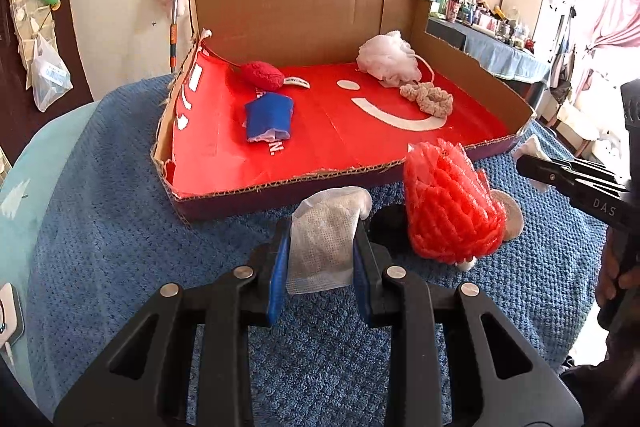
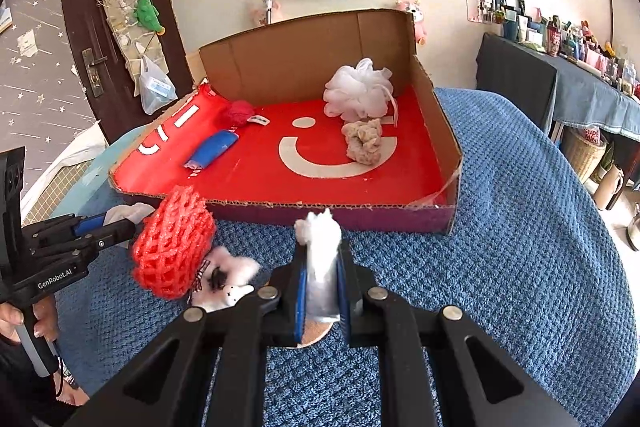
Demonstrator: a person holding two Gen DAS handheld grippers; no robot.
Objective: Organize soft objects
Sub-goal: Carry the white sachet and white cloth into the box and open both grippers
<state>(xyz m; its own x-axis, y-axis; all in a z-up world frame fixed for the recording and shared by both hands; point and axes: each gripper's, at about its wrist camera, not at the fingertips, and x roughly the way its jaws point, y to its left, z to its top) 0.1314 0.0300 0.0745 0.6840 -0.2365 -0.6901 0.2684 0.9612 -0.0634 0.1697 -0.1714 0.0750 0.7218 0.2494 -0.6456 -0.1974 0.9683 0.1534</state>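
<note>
Left hand-held gripper [image 1: 322, 247] clamped on white gauze pad [image 1: 320, 239], angled down over blue blanket [image 1: 120, 247], right hand-held gripper [image 2: 322, 279] clamped on white cotton wad [image 2: 322, 251], red foam net [image 1: 448, 203] between them, cardboard tray [image 1: 304, 183] just beyond

We are counting four soft things lying inside the one cardboard tray [image 2: 448, 147]: one white mesh puff [image 2: 356, 91], one beige scrunchie [image 2: 364, 141], one red knitted pouch [image 2: 239, 111] and one blue pouch [image 2: 212, 149]. Outside it we are seeing one red foam net [image 2: 172, 247] and one small white plush toy [image 2: 230, 277], which is possibly two pieces. We are also counting two grippers, left [image 1: 322, 251] and right [image 2: 322, 283], each pinching one white item: a gauze pad [image 1: 320, 239] and a fluffy wad [image 2: 320, 247].
</note>
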